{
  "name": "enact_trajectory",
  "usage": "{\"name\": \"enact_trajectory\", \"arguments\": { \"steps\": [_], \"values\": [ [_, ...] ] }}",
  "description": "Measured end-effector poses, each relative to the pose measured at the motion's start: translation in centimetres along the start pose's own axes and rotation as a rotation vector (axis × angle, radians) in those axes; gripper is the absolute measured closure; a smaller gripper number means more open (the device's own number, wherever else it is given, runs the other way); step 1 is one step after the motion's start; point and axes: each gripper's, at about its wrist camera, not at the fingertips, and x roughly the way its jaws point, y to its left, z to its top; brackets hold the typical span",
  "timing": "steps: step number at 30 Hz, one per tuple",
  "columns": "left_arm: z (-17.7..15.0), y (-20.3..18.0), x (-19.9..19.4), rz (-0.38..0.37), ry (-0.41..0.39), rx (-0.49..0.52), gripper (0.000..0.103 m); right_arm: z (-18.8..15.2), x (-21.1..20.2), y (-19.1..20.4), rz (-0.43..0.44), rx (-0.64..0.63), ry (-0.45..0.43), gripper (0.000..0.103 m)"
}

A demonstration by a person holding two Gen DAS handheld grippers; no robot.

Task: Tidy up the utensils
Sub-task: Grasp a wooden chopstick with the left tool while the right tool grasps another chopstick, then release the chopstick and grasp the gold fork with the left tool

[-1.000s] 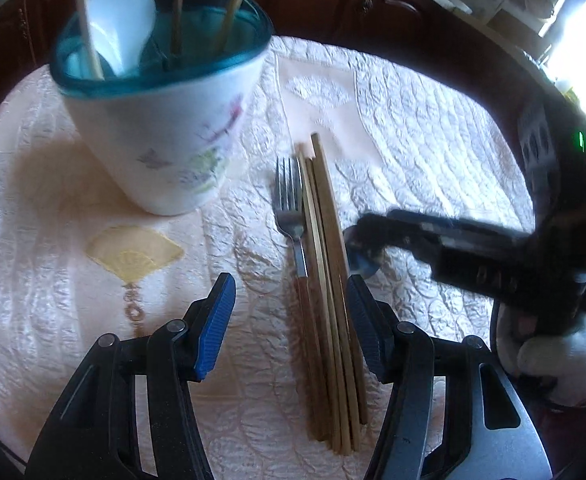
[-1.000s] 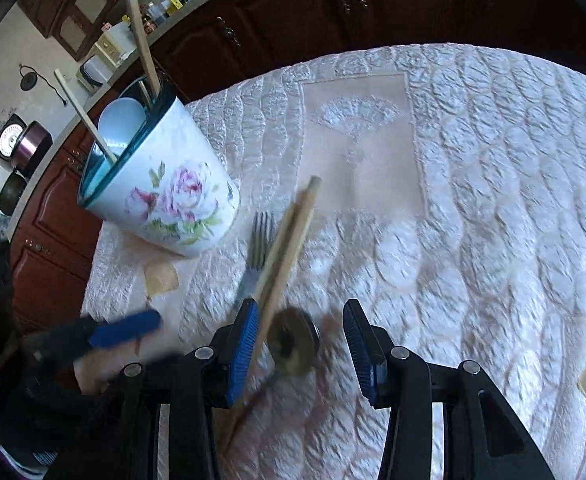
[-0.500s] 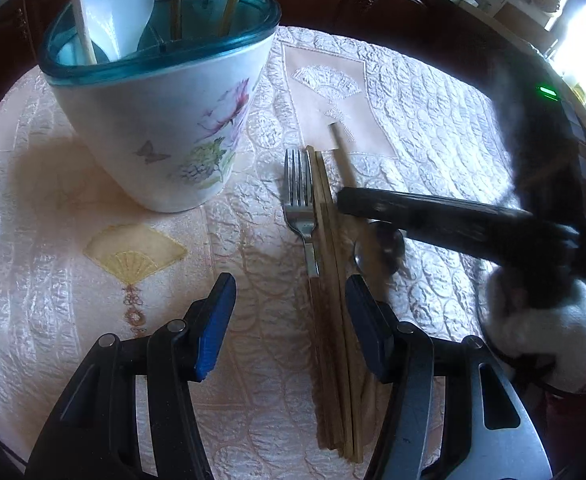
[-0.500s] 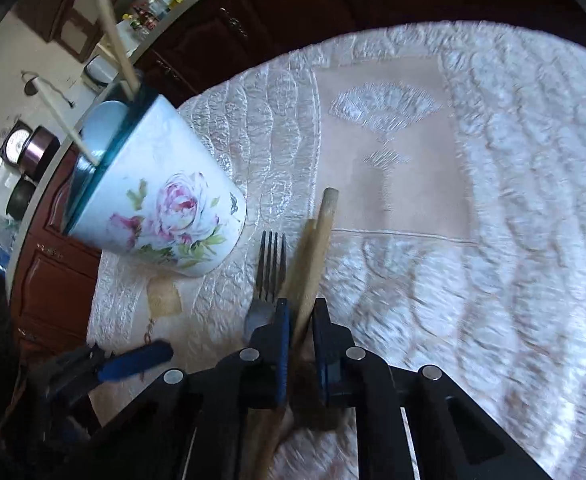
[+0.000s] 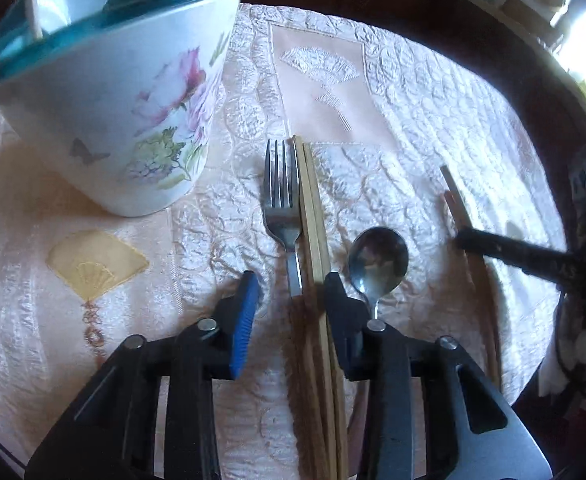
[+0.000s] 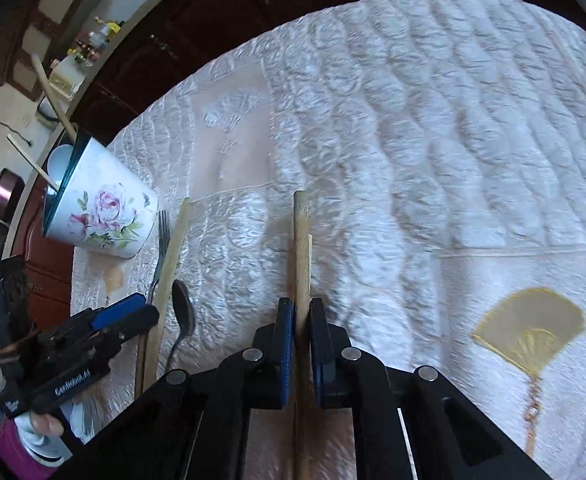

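Observation:
A floral holder [image 5: 109,92] with a teal rim stands at the upper left, with a white spoon and sticks in it; it also shows in the right wrist view [image 6: 101,212]. A fork [image 5: 283,200], wooden chopsticks [image 5: 313,240] and a metal spoon [image 5: 377,260] lie side by side on the cloth. My left gripper [image 5: 291,300] is open, low over the fork handle and chopsticks. My right gripper [image 6: 301,316] is shut on a wooden chopstick [image 6: 301,248], held to the right of the spoon; it also shows in the left wrist view [image 5: 459,204].
The round table [image 6: 413,120] wears a quilted cream cloth with yellow fan patches [image 6: 531,332]. Dark wooden cabinets [image 6: 213,12] stand behind the table. The table edge curves close on the right in the left wrist view.
My right gripper shut on a wooden chopstick in the bundle and carried it off to the right, baring the metal spoon. My left gripper moved closer to the fork and chopsticks.

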Motion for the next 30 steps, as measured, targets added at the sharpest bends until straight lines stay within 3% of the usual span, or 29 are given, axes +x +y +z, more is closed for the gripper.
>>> {"name": "enact_trajectory", "arguments": {
  "steps": [4, 9, 16, 19, 30],
  "values": [
    [0.3, 0.7, -0.3, -0.034, 0.013, -0.045, 0.078, 0.1, -1.3, -0.6, 0.001, 0.0, -0.011, 0.089],
    [0.2, 1.1, -0.7, -0.003, 0.004, -0.04, 0.078, 0.3, -2.2, -0.2, 0.019, -0.008, -0.034, 0.076],
    [0.6, 0.2, 0.3, 0.055, 0.01, 0.011, 0.08, 0.6, -1.9, 0.4, 0.021, -0.003, -0.03, 0.074],
    [0.6, 0.8, 0.2, 0.045, 0.005, -0.008, 0.097, 0.5, -1.8, 1.0, 0.017, -0.029, -0.036, 0.074],
    [-4.2, 3.6, -3.5, 0.051, 0.04, -0.009, 0.098, 1.4, -1.3, 0.2, -0.018, -0.04, -0.077, 0.075]
  ]
}}
